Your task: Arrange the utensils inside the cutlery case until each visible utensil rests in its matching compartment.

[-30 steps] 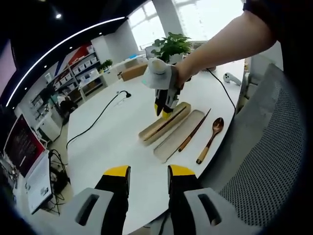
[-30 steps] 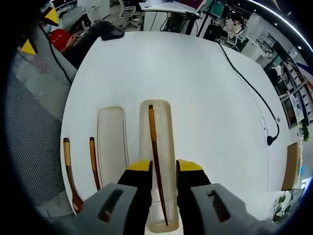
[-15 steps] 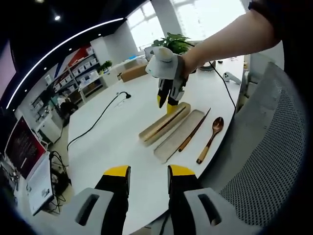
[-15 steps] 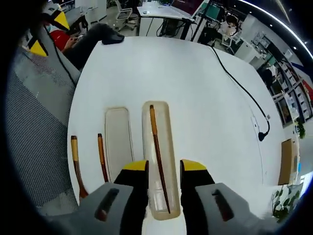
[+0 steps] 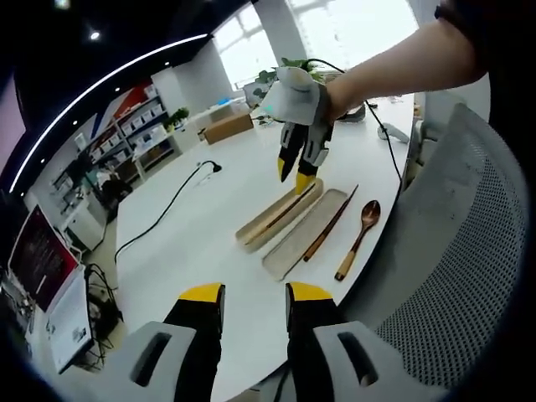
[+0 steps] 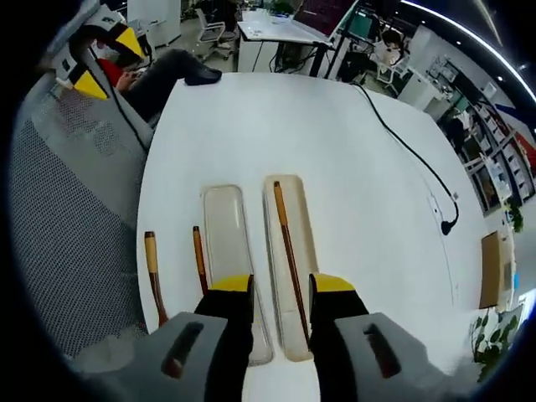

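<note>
An open-plan office with shelving and bright windows surrounds the round white table (image 5: 193, 226) where I am working. In the left gripper view, my left gripper (image 5: 254, 295) hangs off the near edge of the table, its yellow-tipped jaws parted with nothing between them. Across the table the right gripper (image 5: 295, 172), held in a gloved hand (image 5: 295, 94), hovers just above the far end of the cutlery case (image 5: 276, 216), its tips apart and empty. One chopstick (image 5: 280, 213) lies inside that case half; the lid (image 5: 306, 233) sits just beside it, a second chopstick (image 5: 331, 224) rests on the table along the lid's edge, and a wooden spoon (image 5: 360, 238) lies near the table rim by a mesh chair (image 5: 452, 251).

In the right gripper view, the right gripper (image 6: 280, 289) shows open jaws above the case (image 6: 289, 260), the chopstick (image 6: 289, 251) lying lengthwise within it. The lid (image 6: 230, 251), the loose chopstick (image 6: 199, 260) and the spoon (image 6: 153, 272) lie in a row beside it. A black cable (image 6: 410, 155) crosses the table.
</note>
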Action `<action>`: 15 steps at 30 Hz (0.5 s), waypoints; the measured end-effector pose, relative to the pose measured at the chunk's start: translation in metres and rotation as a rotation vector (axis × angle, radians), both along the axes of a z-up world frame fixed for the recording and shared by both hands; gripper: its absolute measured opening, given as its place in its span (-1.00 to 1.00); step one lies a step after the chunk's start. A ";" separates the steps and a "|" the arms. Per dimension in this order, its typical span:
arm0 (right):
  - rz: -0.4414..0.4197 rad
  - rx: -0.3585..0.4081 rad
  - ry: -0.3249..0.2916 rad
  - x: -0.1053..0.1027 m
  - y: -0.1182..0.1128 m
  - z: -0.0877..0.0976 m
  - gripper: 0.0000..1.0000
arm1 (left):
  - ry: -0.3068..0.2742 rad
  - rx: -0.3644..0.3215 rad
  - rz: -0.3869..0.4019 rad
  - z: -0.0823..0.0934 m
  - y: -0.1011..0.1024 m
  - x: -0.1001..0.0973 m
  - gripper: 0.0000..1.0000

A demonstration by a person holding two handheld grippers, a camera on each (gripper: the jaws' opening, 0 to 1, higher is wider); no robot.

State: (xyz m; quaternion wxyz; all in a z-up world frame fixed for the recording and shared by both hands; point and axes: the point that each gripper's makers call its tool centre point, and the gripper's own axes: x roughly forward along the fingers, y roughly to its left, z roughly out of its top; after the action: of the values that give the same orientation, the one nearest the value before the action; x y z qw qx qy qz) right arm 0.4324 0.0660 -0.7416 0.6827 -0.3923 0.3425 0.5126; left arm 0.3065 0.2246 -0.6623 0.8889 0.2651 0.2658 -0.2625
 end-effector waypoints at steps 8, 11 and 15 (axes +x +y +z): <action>-0.001 0.003 0.000 -0.012 -0.006 0.002 -0.53 | 0.001 0.009 -0.004 0.000 0.000 -0.001 -0.41; 0.011 -0.034 -0.020 -0.016 -0.013 0.002 -0.52 | -0.009 0.004 -0.002 0.002 0.000 -0.001 -0.41; 0.032 -0.059 -0.032 -0.023 -0.018 0.000 -0.52 | -0.010 0.006 -0.005 0.002 0.000 -0.001 -0.41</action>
State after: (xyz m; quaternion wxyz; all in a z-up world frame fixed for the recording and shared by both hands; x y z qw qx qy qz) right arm 0.4091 0.0477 -0.7412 0.6681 -0.4258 0.3402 0.5065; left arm 0.3060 0.2241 -0.6605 0.8887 0.2700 0.2613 -0.2627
